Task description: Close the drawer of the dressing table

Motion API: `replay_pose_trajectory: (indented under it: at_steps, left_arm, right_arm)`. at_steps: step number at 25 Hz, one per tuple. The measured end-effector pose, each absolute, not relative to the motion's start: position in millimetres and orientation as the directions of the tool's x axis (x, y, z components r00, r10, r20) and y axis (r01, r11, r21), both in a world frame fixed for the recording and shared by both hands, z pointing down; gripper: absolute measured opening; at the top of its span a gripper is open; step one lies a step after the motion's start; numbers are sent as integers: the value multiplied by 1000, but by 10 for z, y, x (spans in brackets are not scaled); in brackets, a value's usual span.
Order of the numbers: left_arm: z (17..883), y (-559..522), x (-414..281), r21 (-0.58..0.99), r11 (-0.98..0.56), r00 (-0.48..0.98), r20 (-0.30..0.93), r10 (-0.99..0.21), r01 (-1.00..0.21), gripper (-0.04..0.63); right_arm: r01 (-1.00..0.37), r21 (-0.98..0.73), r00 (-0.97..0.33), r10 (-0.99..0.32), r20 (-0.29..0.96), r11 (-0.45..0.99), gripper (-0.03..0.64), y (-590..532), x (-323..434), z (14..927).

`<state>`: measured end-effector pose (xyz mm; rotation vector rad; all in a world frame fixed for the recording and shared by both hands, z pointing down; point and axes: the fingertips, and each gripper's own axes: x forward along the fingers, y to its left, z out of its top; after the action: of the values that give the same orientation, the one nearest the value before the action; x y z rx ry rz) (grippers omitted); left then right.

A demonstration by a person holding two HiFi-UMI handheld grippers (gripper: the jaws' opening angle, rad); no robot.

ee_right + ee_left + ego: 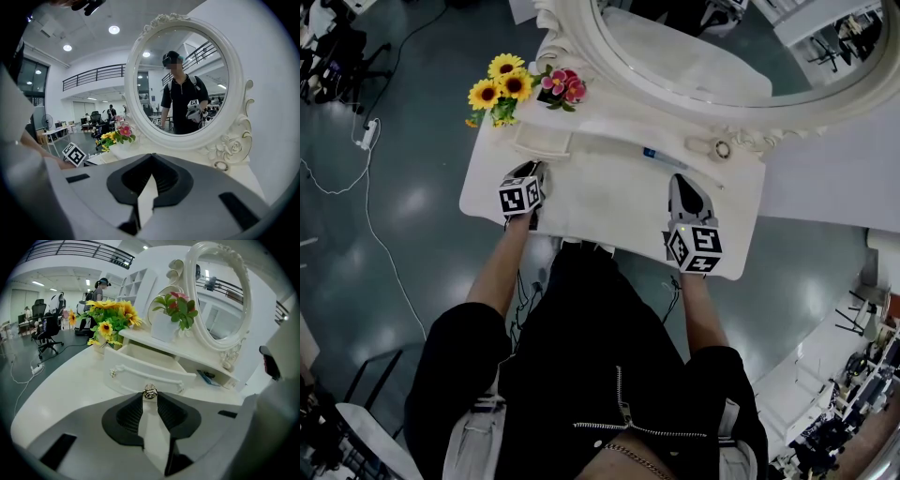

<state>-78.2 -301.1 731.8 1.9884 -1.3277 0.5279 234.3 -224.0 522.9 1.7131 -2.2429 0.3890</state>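
The white dressing table (600, 206) has its small left drawer (542, 141) pulled open; in the left gripper view its front (140, 376) with a bar handle faces me. My left gripper (534, 169) sits just short of that drawer. It is shut on a small silver ring (150, 392), pinched at the fingertips (161, 404). My right gripper (680, 180) rests over the table's right half, shut and with nothing in it (151, 176), pointing at the mirror's base.
A large oval mirror (694, 47) stands at the back. Yellow sunflowers (502, 86) and a pink flower pot (562, 86) stand behind the drawer. A blue pen-like item (664, 157) and a metal hoop (723, 149) lie below the mirror. Cables cross the floor at left.
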Motion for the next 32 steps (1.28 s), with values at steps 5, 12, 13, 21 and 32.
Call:
replay_pose_trajectory:
  at_steps: [5,12,13,21,32]
  left_arm:
    - [7261,-3082,-770,269,-275,385,654,-652,-923,119]
    - [7254,-3095,-781,288,-272,396,646,-652,-918,107]
    - [7257,-3090,-781,290,-273,397,643,-654,-918,107]
    - [7289,-3065,-784,309,-266,406,631,-661,-913,107]
    - [7313,-3058,-778,312,-309,438,622,-649,-899,107]
  right_arm:
    - [-968,-40,-243,-888,391,247,6,-2217,2385,5247]
    - [-969,-43,-239,-890,389,241,6,-2206,2410,5243]
    - [-969,-44,-239,-889,390,241,6,-2203,2412,5248]
    - [-969,-45,-240,-887,395,243,6,-2215,2421,5273]
    - [-968,-51,-244,-883,400,245,6,-2221,2397,5301]
